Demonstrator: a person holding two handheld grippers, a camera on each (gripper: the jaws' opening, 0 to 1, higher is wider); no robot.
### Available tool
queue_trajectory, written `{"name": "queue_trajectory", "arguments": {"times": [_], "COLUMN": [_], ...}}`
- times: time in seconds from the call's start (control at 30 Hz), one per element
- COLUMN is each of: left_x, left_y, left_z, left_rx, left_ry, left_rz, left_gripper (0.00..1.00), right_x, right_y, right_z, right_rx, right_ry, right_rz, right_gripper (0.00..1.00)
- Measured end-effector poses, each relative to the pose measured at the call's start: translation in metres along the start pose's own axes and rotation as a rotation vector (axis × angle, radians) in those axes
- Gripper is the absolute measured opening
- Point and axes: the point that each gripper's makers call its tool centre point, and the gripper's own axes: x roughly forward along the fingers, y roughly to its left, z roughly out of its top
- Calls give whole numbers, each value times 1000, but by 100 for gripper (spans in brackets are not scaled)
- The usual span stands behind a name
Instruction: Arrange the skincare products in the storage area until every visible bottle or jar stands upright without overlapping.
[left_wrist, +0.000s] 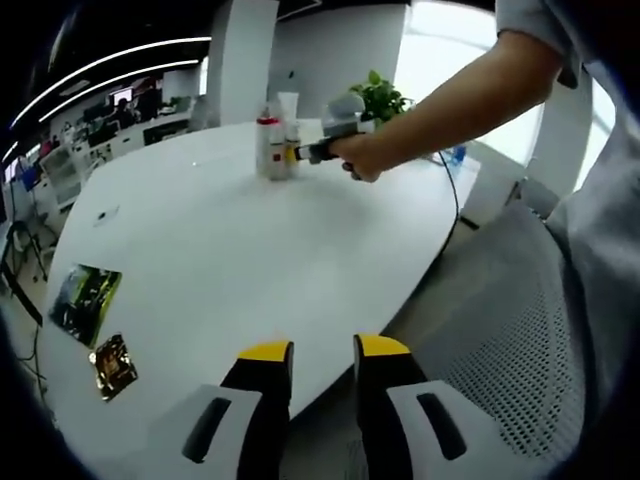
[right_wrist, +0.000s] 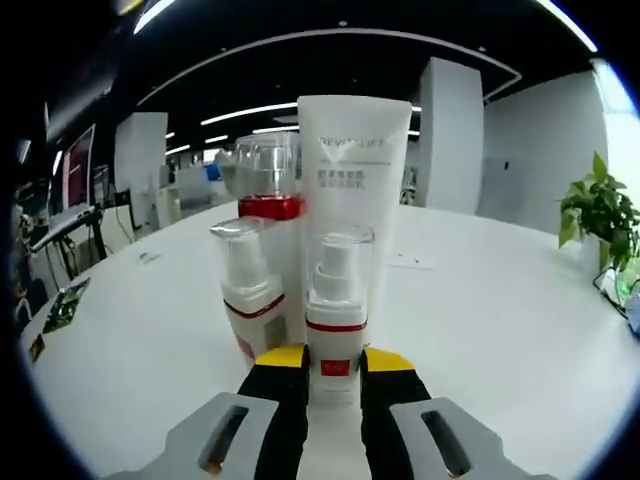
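Note:
In the right gripper view a small white pump bottle (right_wrist: 337, 335) with a red band and clear cap stands upright between my right gripper's (right_wrist: 334, 362) yellow-tipped jaws, which are shut on its lower body. Close behind it rise a tall white tube (right_wrist: 353, 170) and a bottle with a red collar (right_wrist: 268, 190). A second small pump bottle (right_wrist: 249, 295) stands to the left. In the left gripper view the same cluster of bottles (left_wrist: 271, 148) is far across the white table (left_wrist: 220, 250), with a person's hand holding the right gripper (left_wrist: 306, 153) against it. My left gripper (left_wrist: 324, 352) hangs open over the table's near edge.
A potted plant (left_wrist: 380, 98) stands behind the bottles. Two flat packets (left_wrist: 85, 300) (left_wrist: 113, 366) lie on the table's near left part. A grey mesh chair (left_wrist: 510, 330) sits to the right of the table's edge. Desks and screens fill the far background.

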Motion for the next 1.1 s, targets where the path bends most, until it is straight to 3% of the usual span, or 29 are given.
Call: {"name": "queue_trajectory", "arguments": {"times": [0.23,0.27,0.3,0.57,0.8,1.1], "left_x": [0,0,0,-1,-1,-2], "left_y": [1,0,0,-1,-1,-1], "left_z": [-1,-2,-3,-2,-1,-1], "left_rx": [9,7,8,23,27,34], "left_ry": [9,13,15,11,8,9], "left_rz": [8,1,-3,-6,-5,-3], "left_gripper": [17,16,15,15,14,12], "right_x": [1,1,-1,-9,-19,-14], "right_y": [-1,2,0,-3,-7,-7], "right_z": [0,9,10,-8,-14,0], "right_rx": [25,41,10,15,47,33], "right_ry": [26,-30,-30,34,41,27], "right_rz": [-1,16,7,10,8,28], "right_gripper": [12,14,16,13,15,11]}}
